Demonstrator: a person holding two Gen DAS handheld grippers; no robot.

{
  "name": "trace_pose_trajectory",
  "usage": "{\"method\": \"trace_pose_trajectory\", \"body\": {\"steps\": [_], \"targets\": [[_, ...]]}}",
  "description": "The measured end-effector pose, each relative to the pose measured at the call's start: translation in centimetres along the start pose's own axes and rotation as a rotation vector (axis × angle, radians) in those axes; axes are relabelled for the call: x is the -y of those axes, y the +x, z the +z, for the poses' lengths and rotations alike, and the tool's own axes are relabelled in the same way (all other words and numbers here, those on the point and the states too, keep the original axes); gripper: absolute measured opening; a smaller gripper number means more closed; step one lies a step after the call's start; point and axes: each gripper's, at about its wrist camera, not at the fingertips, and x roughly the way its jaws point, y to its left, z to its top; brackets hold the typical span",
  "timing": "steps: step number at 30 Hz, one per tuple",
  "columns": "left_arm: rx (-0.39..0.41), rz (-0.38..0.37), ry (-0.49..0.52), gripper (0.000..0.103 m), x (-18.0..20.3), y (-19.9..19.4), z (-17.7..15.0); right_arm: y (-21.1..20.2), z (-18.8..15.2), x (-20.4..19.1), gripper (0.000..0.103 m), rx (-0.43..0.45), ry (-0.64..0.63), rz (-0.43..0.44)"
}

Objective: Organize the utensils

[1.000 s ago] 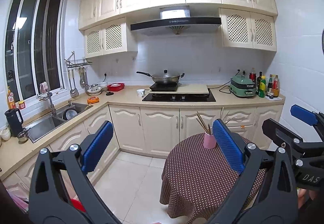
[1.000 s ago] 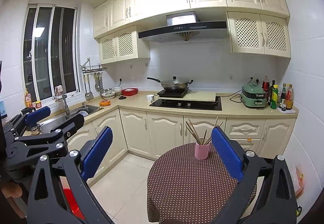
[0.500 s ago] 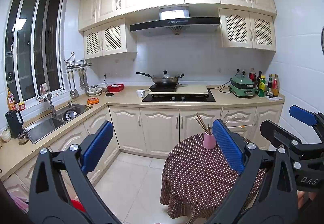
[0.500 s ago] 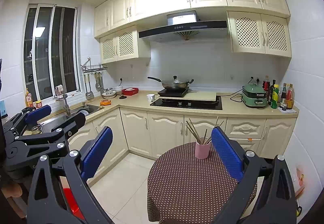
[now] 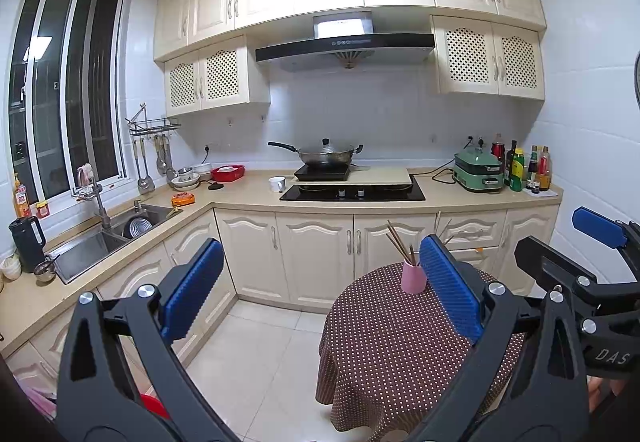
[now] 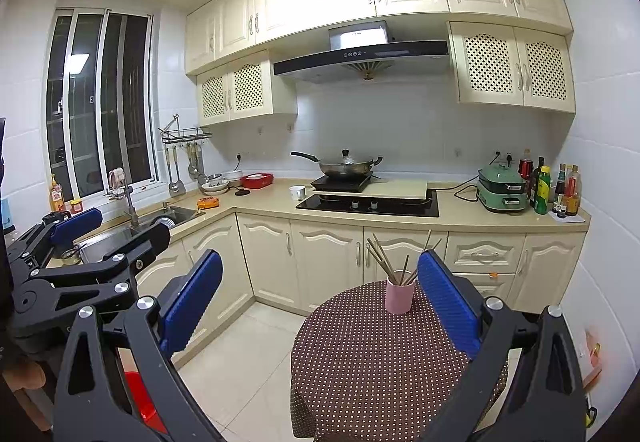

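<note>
Left gripper [image 5: 320,292]: jaws spread, empty.
Right gripper [image 6: 320,298]: jaws spread, empty.
Cup [image 6: 399,296]: one, pink, upright on dotted surface [image 6: 360,362], ahead of both jaws, nearer their right fingers.
Chopsticks [image 6: 382,258]: several in cup, count unclear.

Round worktop ahead of me

I see its brown dotted cloth [image 6: 372,366]; a pink cup [image 6: 399,296] of chopsticks [image 6: 382,258] stands at its twelve o'clock edge.

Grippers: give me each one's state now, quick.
Left gripper: open, holding nothing.
Right gripper: open, holding nothing.
</note>
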Motion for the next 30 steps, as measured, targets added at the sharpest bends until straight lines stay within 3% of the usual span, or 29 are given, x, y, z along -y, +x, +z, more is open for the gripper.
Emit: {"method": "trace_pose_trajectory", "body": {"steps": [30], "targets": [[-0.001,0.003,0.002,0.097,-0.3,0.42,-0.08,0.46,0.3,-0.04,0.094,-0.007,0.006,0.005]]}}
